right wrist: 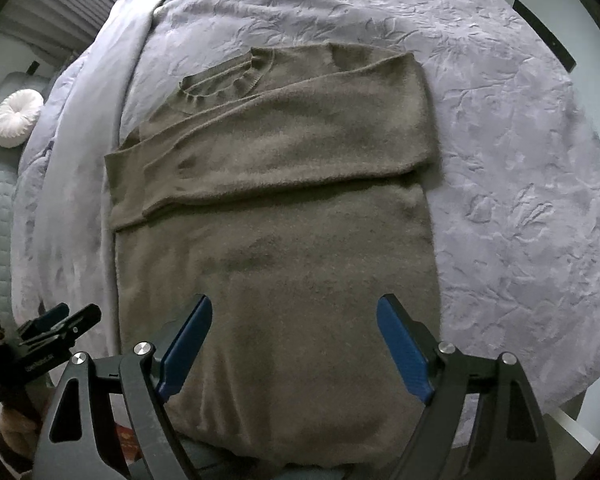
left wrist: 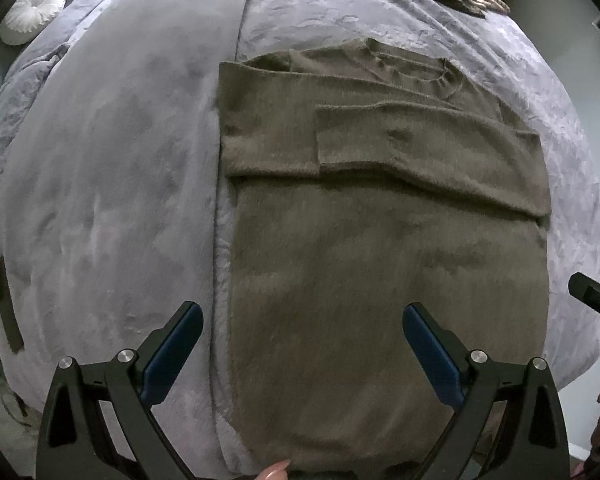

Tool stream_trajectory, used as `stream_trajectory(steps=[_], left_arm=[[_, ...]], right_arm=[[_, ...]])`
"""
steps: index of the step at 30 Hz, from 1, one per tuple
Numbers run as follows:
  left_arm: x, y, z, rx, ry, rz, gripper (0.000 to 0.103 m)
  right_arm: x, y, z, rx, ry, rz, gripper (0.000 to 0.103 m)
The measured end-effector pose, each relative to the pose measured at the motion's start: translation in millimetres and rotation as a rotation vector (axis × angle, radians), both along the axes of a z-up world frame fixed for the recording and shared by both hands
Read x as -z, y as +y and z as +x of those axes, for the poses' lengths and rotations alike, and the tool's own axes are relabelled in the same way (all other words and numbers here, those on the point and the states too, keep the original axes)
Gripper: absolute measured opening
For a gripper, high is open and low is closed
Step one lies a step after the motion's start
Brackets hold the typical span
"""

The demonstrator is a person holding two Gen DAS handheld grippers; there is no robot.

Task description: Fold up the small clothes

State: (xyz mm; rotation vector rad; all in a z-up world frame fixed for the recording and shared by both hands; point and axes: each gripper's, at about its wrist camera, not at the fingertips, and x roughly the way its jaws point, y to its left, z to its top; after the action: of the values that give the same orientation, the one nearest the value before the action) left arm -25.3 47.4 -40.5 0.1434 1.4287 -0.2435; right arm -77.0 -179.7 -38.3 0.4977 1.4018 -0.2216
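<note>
On the bed (left wrist: pixel 100 168), an olive sweater (left wrist: pixel 380 260) lies flat at centre, collar toward 12 o'clock, both sleeves already folded across the chest. Left gripper (left wrist: pixel 302 344) and right gripper (right wrist: pixel 294 344) hover above the hem end toward 6 o'clock, fingers spread wide, nothing held. Judged remaining: folding the body hem-to-collar; sleeve folds appear complete, roughly halfway through.

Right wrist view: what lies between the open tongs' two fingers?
Only the brown sweater's plain lower body, lying flat on the lavender bedspread; the right tongs grip nothing.
</note>
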Motion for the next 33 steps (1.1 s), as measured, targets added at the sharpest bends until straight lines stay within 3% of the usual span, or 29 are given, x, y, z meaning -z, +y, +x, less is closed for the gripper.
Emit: stream_trajectory(steps=[16, 24, 33], left_arm=[[-1.5, 16.1, 4.2, 0.005, 0.002, 0.014, 0.100], [1.6, 28.4, 7.2, 0.022, 0.005, 0.001, 0.100], [14.6, 40.2, 4.9, 0.086, 0.018, -0.002, 0.100]], right_arm=[[4.3, 16.0, 7.5, 0.032, 0.056, 0.026, 0.087], [0.1, 30.2, 10.2, 0.063, 0.061, -0.047, 0.087], [-1.2, 32.9, -3.9, 0.140, 0.084, -0.059, 0.087]])
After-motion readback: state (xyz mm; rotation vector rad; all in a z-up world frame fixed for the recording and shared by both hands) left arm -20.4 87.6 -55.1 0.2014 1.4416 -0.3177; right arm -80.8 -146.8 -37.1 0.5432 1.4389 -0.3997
